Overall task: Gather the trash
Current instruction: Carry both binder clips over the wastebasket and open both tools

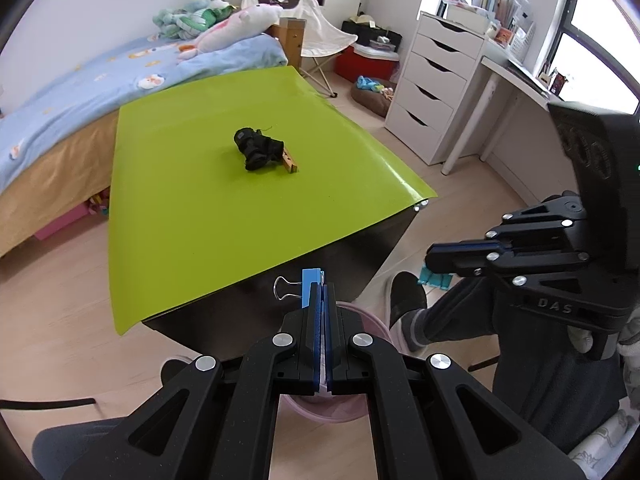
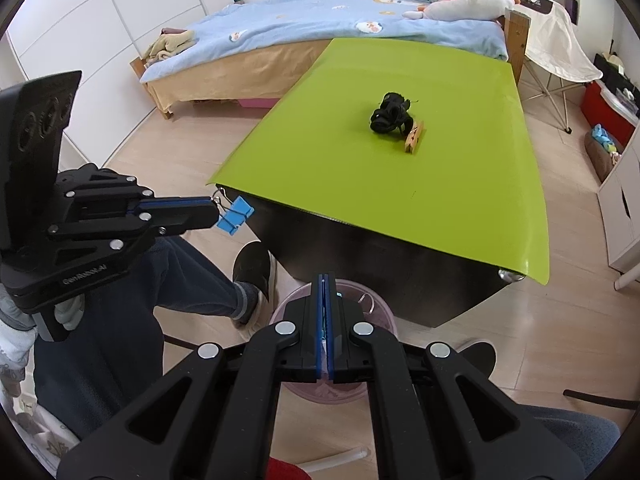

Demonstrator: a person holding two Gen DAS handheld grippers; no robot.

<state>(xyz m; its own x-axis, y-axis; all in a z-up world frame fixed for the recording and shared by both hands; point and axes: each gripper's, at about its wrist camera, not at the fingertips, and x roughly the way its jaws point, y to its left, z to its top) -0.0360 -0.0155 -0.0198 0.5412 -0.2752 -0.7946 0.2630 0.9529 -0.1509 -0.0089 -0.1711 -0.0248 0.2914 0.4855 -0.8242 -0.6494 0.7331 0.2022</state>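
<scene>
My left gripper (image 1: 322, 286) is shut on a blue binder clip (image 1: 311, 286) and holds it in the air in front of the table's near edge, above a pink bin (image 1: 372, 322). The clip also shows in the right wrist view (image 2: 235, 214), held by the left gripper (image 2: 212, 210). My right gripper (image 2: 325, 280) is shut and empty, over the pink bin (image 2: 376, 304); it also shows in the left wrist view (image 1: 430, 258). On the green table (image 1: 192, 200) lie a black crumpled cloth (image 1: 258, 148) and a wooden clothespin (image 1: 289, 159), touching each other.
A bed with blue bedding (image 1: 80, 84) stands behind the table. A white drawer unit (image 1: 432, 80) and desk stand at the right. The person's legs and dark shoe (image 1: 406, 296) are beside the bin. A folding chair (image 1: 324, 36) is at the back.
</scene>
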